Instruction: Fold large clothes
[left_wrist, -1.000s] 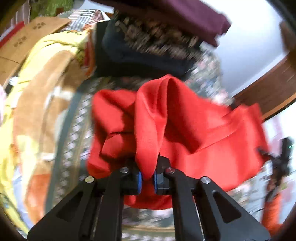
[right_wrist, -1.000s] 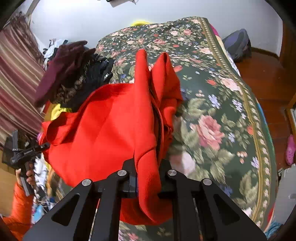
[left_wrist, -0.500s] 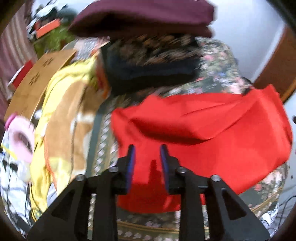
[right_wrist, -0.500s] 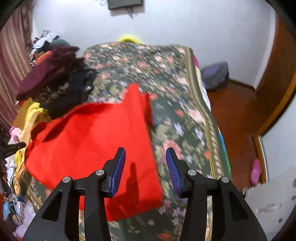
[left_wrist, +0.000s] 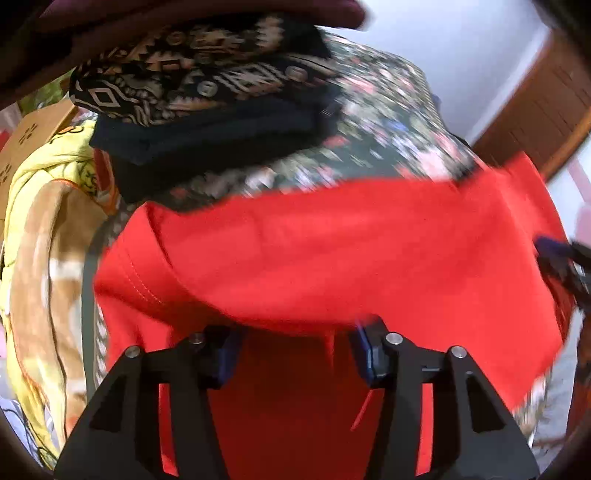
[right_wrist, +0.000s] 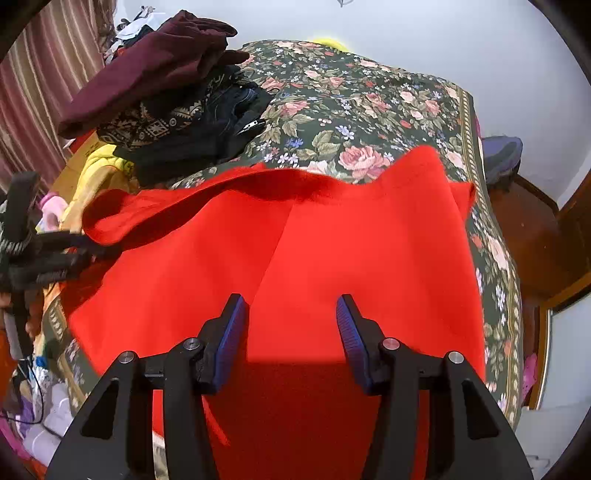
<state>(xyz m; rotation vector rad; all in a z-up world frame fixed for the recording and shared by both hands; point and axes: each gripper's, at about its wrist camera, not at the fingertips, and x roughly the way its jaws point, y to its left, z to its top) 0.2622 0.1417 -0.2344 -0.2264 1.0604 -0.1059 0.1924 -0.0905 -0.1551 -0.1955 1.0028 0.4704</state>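
A large red garment (right_wrist: 332, 240) lies spread over the near end of the floral bedspread (right_wrist: 369, 92). It fills the middle of the left wrist view (left_wrist: 332, 251) too. My right gripper (right_wrist: 291, 332) is open and empty, its jaws wide apart just above the garment's near part. My left gripper (left_wrist: 295, 354) is open and empty at the garment's left side, with a fold of red cloth draped just in front of its fingertips. The left gripper also shows in the right wrist view (right_wrist: 55, 254) at the garment's left edge.
A stack of folded clothes, dark red, patterned and black (right_wrist: 166, 99), sits on the bed at the back left; it also shows in the left wrist view (left_wrist: 207, 96). A yellow blanket (left_wrist: 44, 229) hangs at the left. Wooden floor (right_wrist: 528, 229) lies right of the bed.
Both grippers let go of the red garment and opened wide. The garment dropped from a bunched, lifted shape to lying spread on the bed. Both grippers moved in lower over it.
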